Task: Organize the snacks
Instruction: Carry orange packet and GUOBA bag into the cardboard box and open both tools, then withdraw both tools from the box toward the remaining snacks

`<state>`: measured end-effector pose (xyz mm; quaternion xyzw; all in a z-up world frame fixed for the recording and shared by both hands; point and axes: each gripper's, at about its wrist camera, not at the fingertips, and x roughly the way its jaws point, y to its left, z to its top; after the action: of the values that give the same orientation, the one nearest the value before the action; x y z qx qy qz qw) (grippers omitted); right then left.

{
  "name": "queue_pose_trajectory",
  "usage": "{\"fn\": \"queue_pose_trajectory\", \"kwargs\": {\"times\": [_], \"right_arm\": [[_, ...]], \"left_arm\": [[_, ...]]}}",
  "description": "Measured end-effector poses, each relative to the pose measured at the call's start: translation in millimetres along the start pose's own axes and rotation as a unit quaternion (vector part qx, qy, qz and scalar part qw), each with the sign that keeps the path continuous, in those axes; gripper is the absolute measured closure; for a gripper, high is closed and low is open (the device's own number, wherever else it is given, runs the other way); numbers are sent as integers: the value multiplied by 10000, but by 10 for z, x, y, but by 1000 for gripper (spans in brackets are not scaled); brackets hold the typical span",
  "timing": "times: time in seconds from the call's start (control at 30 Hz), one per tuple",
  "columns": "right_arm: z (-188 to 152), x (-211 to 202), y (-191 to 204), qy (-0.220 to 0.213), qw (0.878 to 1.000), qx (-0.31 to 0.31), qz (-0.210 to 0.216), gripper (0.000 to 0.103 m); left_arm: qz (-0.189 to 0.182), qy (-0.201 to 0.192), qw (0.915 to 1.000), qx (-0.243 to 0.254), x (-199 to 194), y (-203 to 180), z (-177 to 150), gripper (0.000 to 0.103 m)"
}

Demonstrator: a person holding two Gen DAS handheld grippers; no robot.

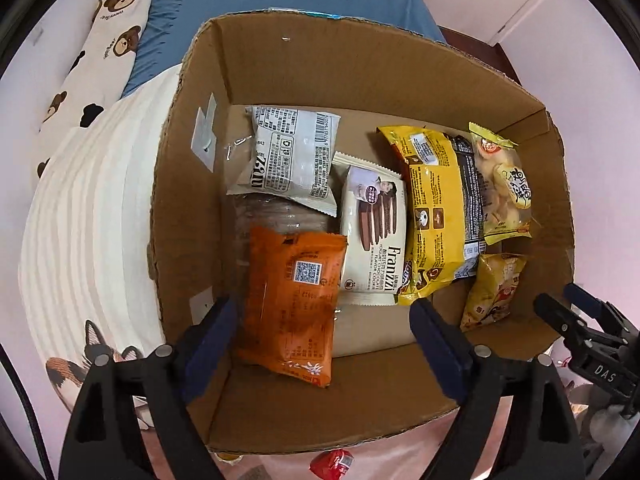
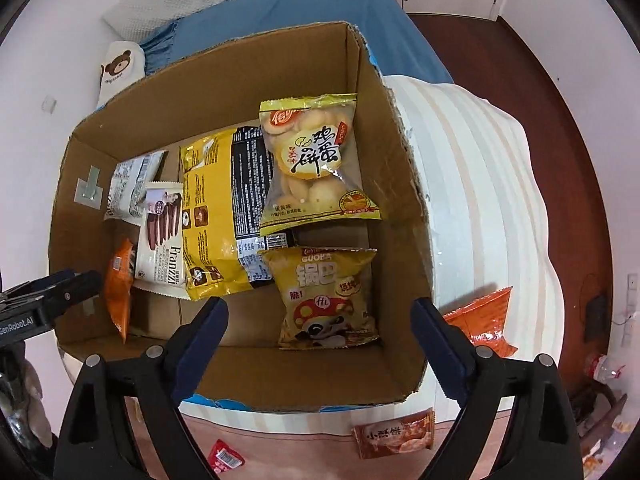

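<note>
Left hand-held gripper wide, empty, orange packet below between fingers in cardboard box. Right hand-held gripper wide, empty, above yellow snack bag.

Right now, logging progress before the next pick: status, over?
Left gripper open, right gripper open, both empty over brown cardboard box. Orange snack packet and yellow mushroom-print bag lie inside. Nothing blocking.
</note>
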<state>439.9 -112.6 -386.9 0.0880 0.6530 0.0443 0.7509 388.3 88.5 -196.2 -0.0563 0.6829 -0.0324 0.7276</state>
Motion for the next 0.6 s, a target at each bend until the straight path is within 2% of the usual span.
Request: {"fn": "queue_pose_trajectory", "kwargs": {"times": [0.13, 0.27, 0.43, 0.6], "right_arm": [[-36, -37, 48, -108, 9998, -98, -120, 6], [-107, -154, 88, -337, 9992, -154, -159, 6], [-271, -417, 163, -852, 9955, -295, -295, 6], [-487, -694, 248, -1272, 9904, -427, -323, 6]], "left_arm": [[42, -167, 9998, -35, -69, 19, -27, 14], [110, -561, 9983, 82, -213, -33, -142, 14], [112, -1151, 9932, 152, -449, -103, -362, 14], [193, -1469, 9888, 161, -609, -173, -592, 14]]}}
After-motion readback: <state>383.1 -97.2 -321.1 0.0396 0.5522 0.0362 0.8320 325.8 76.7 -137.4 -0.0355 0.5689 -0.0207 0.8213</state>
